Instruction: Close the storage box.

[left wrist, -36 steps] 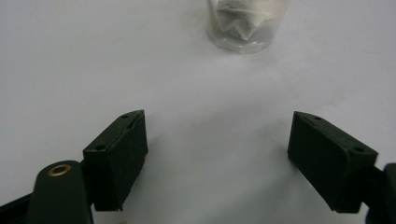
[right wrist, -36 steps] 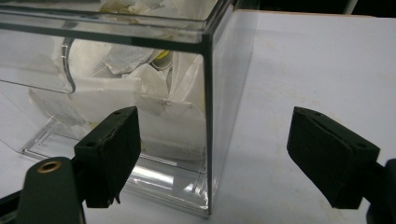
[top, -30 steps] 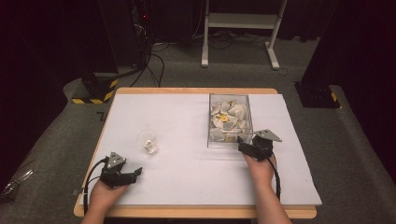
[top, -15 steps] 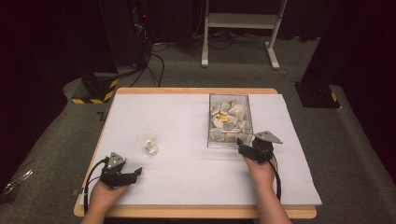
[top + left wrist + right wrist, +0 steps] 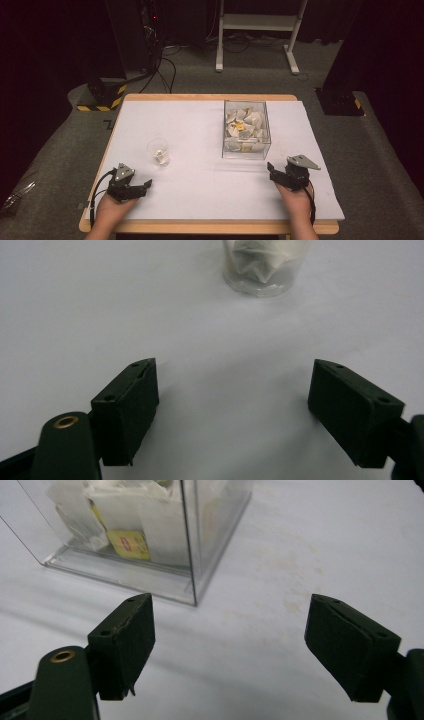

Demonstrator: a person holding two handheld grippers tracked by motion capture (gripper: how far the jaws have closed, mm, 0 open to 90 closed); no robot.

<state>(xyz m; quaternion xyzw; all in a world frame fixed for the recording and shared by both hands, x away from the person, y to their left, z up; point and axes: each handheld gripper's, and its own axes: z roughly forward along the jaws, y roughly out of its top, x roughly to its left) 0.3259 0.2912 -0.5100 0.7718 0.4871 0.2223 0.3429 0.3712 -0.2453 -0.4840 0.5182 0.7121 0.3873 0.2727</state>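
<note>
Resting near the desk's (image 5: 200, 200) near edge, both of your grippers have their fingers spread wide with nothing between them. Your right gripper (image 5: 278, 175) sits just short of the clear box (image 5: 246, 131) of paper packets, whose near corner rises ahead and a little left of its fingers (image 5: 122, 645); the box's long axis runs toward the far edge. Your left gripper (image 5: 141, 188) points at the small glass cup (image 5: 159, 151), upright ahead toward the far edge, so I judge each hand nearest its own item.
</note>
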